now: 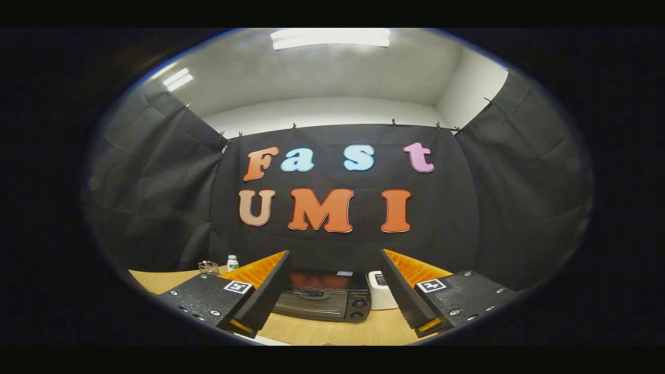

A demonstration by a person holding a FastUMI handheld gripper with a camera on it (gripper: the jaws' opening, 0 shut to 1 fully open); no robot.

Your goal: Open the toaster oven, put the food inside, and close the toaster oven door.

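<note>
Oven (323, 301) sits shut beyond your spread, empty jaws (step one): reach its door handle (315, 295) next.

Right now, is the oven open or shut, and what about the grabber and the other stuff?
toaster oven: door shut, on the table beyond the fingers.
gripper: open, fingers wide apart, holding nothing.
white appliance: standing beside the oven.
small bottle: upright, cap on.

We get bright ceiling panels (330, 37) glaring overhead, the black cloth walls soaking up light, heavy fisheye bending at the rim, soft focus throughout, and the spread fingers (262, 293) in shade.
</note>
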